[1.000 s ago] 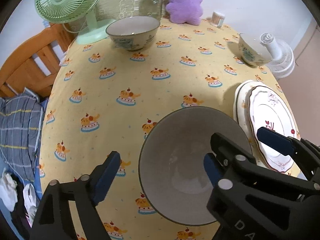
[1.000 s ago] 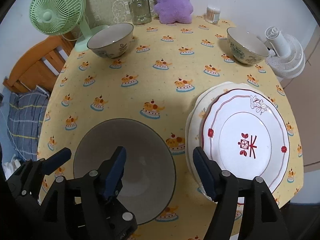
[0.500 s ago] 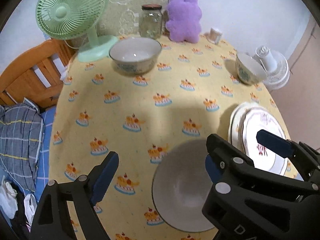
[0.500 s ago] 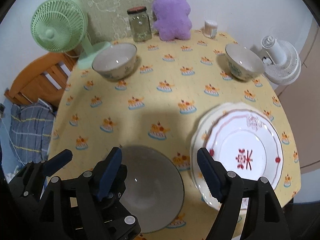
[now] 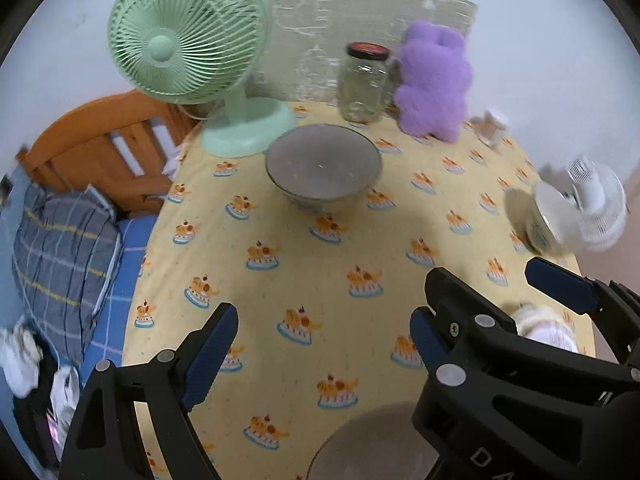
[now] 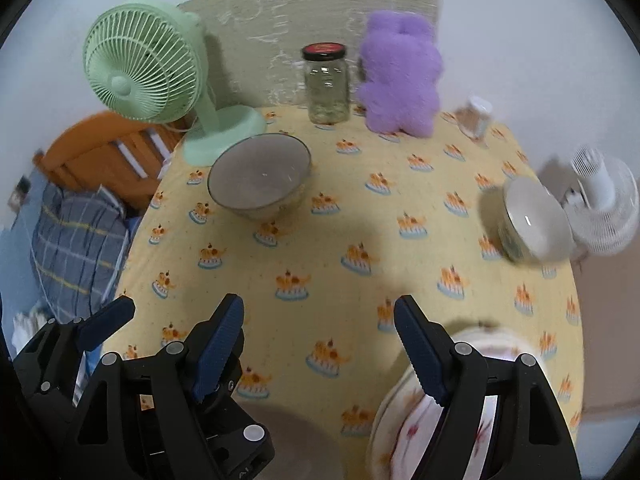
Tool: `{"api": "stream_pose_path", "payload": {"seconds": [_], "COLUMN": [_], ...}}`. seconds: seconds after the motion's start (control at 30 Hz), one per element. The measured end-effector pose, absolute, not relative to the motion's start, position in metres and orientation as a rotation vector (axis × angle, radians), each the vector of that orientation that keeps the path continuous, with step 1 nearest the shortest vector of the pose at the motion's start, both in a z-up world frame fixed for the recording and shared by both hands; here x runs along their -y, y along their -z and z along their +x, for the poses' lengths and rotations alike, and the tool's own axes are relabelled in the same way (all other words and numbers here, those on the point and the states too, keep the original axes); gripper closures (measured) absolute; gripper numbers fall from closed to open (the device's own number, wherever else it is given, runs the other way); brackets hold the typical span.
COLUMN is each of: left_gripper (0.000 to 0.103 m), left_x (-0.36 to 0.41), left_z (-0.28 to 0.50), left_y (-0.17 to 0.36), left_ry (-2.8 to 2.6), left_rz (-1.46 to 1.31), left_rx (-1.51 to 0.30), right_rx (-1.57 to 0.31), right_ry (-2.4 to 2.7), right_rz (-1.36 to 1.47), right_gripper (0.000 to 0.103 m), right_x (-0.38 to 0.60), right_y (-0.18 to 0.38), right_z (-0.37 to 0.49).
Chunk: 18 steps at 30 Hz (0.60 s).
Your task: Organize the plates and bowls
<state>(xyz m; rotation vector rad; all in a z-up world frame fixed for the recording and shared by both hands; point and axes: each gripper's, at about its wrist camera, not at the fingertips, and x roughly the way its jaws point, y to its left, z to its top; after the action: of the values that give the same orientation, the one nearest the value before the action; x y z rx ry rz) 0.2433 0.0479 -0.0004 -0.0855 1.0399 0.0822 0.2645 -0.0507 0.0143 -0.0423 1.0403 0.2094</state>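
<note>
A patterned bowl stands at the far left of the yellow tablecloth, by the green fan. A second bowl stands at the right edge. A grey bowl sits at the near edge, partly hidden below both grippers. Stacked white plates lie at the near right, behind the right gripper's finger. My left gripper and right gripper are both open and empty, raised above the near table.
A green desk fan, a glass jar, a purple plush toy and a small container line the table's back edge. A white fan stands off the right edge. A wooden bed frame and bedding lie to the left.
Both grippers have lifted and tilted up from the grey bowl and plates toward the far bowls. The grey bowl and plates have slid to the bottom of both views.
</note>
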Motion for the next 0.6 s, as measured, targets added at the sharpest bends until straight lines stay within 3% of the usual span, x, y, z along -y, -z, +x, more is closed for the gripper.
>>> {"api": "stream_pose_path", "payload": {"seconds": [0.6], "left_gripper": [0.014], "left_x": [-0.065], "left_z": [0.322], "left_y": [0.008], "left_ry": [-0.302], "left_rz": [-0.15], "left_rx": [-0.985], "right_rx": [-0.988], "right_ry": [-0.404], "right_rz": [-0.115], "right_gripper": [0.023], "right_x": [0.028], "right_y": [-0.004], "right_z": [0.37]}}
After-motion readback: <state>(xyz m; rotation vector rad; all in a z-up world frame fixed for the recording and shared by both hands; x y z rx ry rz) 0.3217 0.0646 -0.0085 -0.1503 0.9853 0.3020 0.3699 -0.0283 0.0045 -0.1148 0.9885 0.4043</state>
